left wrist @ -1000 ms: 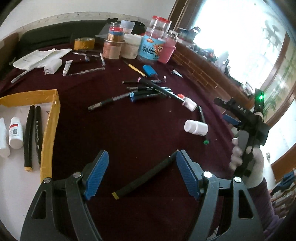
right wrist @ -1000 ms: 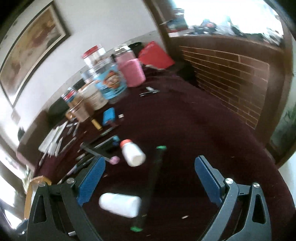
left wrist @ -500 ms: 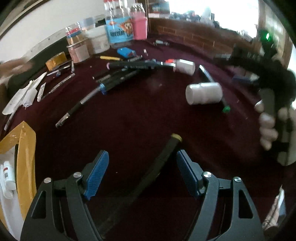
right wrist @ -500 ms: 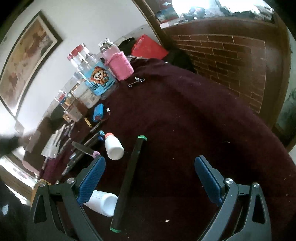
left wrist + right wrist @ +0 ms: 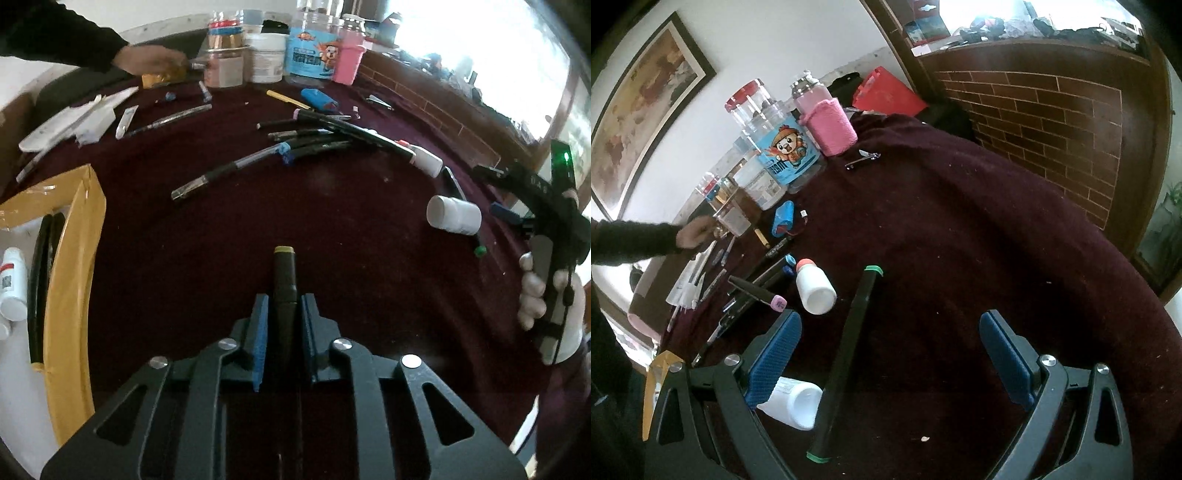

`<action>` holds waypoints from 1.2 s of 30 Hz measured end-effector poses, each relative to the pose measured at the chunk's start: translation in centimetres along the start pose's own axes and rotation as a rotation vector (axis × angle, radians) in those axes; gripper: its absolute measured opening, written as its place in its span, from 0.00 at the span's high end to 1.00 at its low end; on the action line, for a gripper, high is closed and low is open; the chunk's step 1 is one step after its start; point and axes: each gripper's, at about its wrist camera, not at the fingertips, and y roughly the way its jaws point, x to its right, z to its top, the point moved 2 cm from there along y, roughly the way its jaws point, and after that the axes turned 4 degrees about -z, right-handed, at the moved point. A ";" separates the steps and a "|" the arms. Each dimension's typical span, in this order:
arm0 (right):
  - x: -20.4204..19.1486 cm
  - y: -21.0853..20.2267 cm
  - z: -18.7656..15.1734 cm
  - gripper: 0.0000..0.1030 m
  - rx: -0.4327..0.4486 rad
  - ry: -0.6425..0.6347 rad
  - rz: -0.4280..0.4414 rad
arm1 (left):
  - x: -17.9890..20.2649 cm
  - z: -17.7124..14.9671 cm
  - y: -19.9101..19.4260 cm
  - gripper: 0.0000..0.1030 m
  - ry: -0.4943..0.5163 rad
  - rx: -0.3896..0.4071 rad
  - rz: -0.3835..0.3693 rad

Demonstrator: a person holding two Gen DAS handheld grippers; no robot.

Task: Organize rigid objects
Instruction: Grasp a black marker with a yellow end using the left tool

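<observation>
Left gripper (image 5: 282,314) jaws were closing on the yellow-capped black marker (image 5: 283,280) lying on the table (image 5: 332,221), right gripper (image 5: 890,354) jaws stood wide over the green-capped marker (image 5: 849,354); I judged the end-on grip might let the marker pivot or slip when lifted.

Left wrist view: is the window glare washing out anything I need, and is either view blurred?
Left wrist view: window blown out upper right, but the yellow-tipped marker between the closing left gripper pads is sharp. Right wrist view: sharp, green-capped marker clear; edges bend from fisheye.
</observation>
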 end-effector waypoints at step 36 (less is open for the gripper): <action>-12.0 0.8 2.0 0.08 -0.164 -0.117 0.235 | -3.5 -2.0 -10.5 0.88 -0.226 0.288 -0.309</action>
